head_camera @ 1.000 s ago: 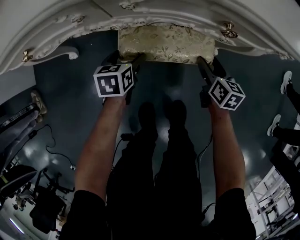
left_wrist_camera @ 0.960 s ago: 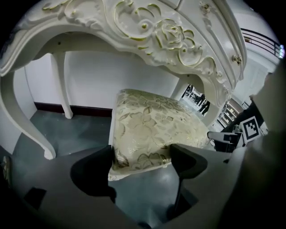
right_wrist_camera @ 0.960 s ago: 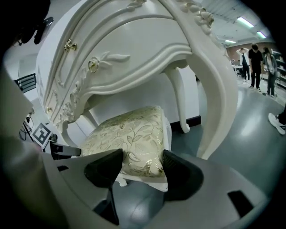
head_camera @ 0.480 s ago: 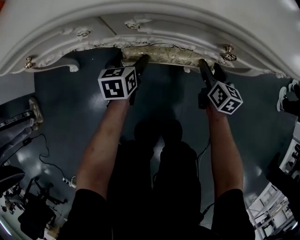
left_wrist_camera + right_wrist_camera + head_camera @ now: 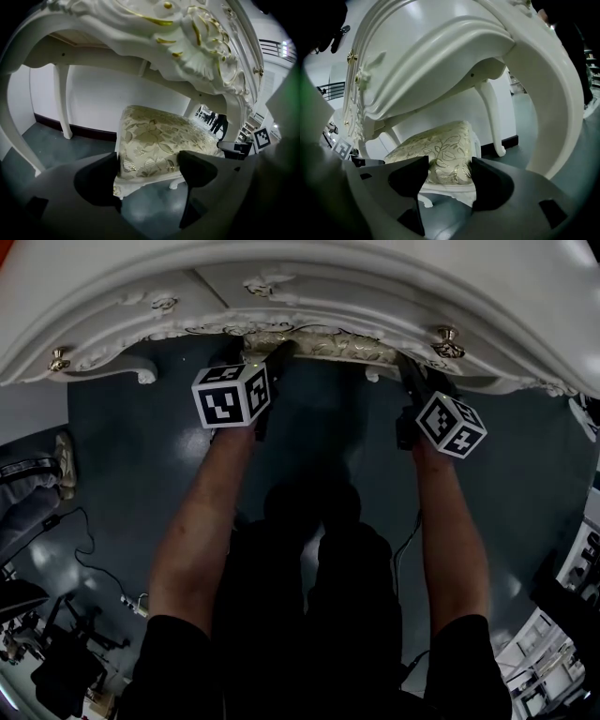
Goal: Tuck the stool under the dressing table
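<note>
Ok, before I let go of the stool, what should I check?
1. Left claw grip on stool: ok, closed on a front corner.
2. Right claw grip: ok, closed on the other front corner.
3. Stool under table: ok, only its front edge shows in the head view.
4. Stool top clear of table's underside: ok, gap visible in both gripper views.
5. Far legs clear of wall: cannot tell, hidden.

Head view looks steeply down; both gripper views share the stool.
</note>
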A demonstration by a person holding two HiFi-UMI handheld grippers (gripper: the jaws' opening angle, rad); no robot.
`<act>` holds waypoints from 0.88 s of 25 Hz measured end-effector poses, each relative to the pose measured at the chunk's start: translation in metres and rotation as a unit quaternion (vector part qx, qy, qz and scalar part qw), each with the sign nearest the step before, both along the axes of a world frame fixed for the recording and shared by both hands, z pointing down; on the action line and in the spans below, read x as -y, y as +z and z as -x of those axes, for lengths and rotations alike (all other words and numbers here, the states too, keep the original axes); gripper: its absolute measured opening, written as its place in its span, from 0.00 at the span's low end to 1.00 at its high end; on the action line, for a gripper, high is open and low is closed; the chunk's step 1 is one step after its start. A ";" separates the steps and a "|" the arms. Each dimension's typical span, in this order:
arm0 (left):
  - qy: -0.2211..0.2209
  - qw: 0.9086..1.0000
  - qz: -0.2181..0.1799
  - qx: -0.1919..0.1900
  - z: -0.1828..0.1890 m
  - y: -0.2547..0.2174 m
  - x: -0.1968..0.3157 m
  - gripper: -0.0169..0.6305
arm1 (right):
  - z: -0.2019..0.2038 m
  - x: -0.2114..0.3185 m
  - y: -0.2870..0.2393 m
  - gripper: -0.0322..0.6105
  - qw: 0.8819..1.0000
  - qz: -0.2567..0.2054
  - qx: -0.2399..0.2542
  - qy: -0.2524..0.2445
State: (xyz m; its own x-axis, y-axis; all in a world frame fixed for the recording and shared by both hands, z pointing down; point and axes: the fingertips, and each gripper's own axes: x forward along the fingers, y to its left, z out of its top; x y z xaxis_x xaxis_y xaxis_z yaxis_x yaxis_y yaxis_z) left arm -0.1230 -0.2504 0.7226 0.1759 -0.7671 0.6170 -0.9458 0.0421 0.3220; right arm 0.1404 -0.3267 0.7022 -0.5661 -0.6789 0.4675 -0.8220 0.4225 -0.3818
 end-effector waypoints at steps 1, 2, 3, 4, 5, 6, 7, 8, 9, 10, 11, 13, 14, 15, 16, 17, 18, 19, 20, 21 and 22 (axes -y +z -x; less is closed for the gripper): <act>0.001 1.000 -0.001 0.001 0.000 -0.001 -0.001 0.67 | -0.001 -0.001 -0.001 0.52 1.000 0.000 -0.001 -0.001; 0.002 1.000 -0.002 0.005 0.000 -0.002 -0.002 0.67 | -0.002 -0.002 -0.002 0.52 1.000 0.000 -0.005 -0.002; 0.002 1.000 -0.003 0.013 0.000 -0.005 -0.004 0.66 | -0.003 -0.004 -0.004 0.52 1.000 -0.003 -0.013 -0.004; 0.001 1.000 -0.005 0.025 0.000 -0.008 -0.006 0.64 | -0.004 -0.005 -0.005 0.51 1.000 -0.007 -0.022 -0.005; -0.001 0.999 -0.006 0.038 0.000 -0.010 -0.007 0.60 | -0.006 -0.008 -0.007 0.48 0.999 -0.011 -0.030 -0.006; -0.004 0.999 -0.007 0.048 0.000 -0.012 -0.009 0.56 | -0.008 -0.011 -0.008 0.45 0.999 -0.014 -0.038 -0.006; -0.006 0.998 -0.007 0.054 -0.001 -0.012 -0.011 0.55 | -0.011 -0.015 -0.007 0.39 0.999 -0.014 -0.044 -0.004; -0.007 0.998 -0.007 0.057 -0.001 -0.011 -0.012 0.54 | -0.014 -0.018 -0.005 0.32 0.999 -0.011 -0.050 -0.003; -0.007 0.998 -0.005 0.057 -0.002 -0.010 -0.013 0.54 | -0.016 -0.019 -0.003 0.26 0.998 -0.008 -0.055 -0.003; -0.006 0.998 -0.003 0.057 -0.001 -0.010 -0.012 0.54 | -0.017 -0.020 -0.001 0.24 0.998 -0.006 -0.057 -0.004; -0.006 0.998 -0.001 0.056 -0.001 -0.009 -0.011 0.53 | -0.017 -0.019 0.000 0.23 0.998 -0.004 -0.057 -0.006; -0.008 0.998 0.000 0.055 0.000 -0.008 -0.008 0.53 | -0.015 -0.017 0.001 0.22 0.998 -0.005 -0.056 -0.014; -0.010 0.998 -0.001 0.056 0.000 -0.008 -0.007 0.53 | -0.014 -0.016 0.001 0.22 0.998 -0.006 -0.056 -0.018; -0.012 0.998 -0.002 0.058 0.001 -0.007 -0.006 0.53 | -0.012 -0.015 0.002 0.21 0.998 -0.008 -0.055 -0.021; -0.015 0.998 -0.003 0.060 0.002 -0.007 -0.005 0.53 | -0.011 -0.015 0.002 0.21 0.998 -0.009 -0.053 -0.023; -0.016 0.998 -0.005 0.062 0.003 -0.007 -0.004 0.53 | -0.010 -0.014 0.003 0.21 0.998 -0.010 -0.050 -0.023; -0.017 0.998 -0.005 0.062 0.004 -0.007 -0.003 0.53 | -0.010 -0.014 0.003 0.21 0.999 -0.011 -0.047 -0.021; -0.017 0.998 -0.004 0.061 0.005 -0.007 -0.003 0.53 | -0.010 -0.013 0.003 0.21 0.999 -0.009 -0.044 -0.017; -0.018 0.998 -0.003 0.061 0.005 -0.009 -0.003 0.53 | -0.011 -0.013 0.002 0.21 0.999 -0.007 -0.042 -0.013; -0.021 0.998 -0.003 0.061 0.005 -0.011 -0.005 0.53 | -0.012 -0.014 0.000 0.21 0.999 -0.003 -0.040 -0.010; -0.024 0.998 -0.004 0.062 0.004 -0.015 -0.008 0.53 | -0.014 -0.017 -0.001 0.21 0.999 0.002 -0.039 -0.009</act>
State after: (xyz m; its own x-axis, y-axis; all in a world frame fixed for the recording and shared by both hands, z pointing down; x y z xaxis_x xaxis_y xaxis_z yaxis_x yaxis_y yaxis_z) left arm -0.1271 -0.2425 0.7075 0.0616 -0.7780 0.6252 -0.9754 0.0858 0.2029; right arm 0.1539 -0.3100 0.7009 -0.5400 -0.6675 0.5127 -0.8416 0.4364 -0.3182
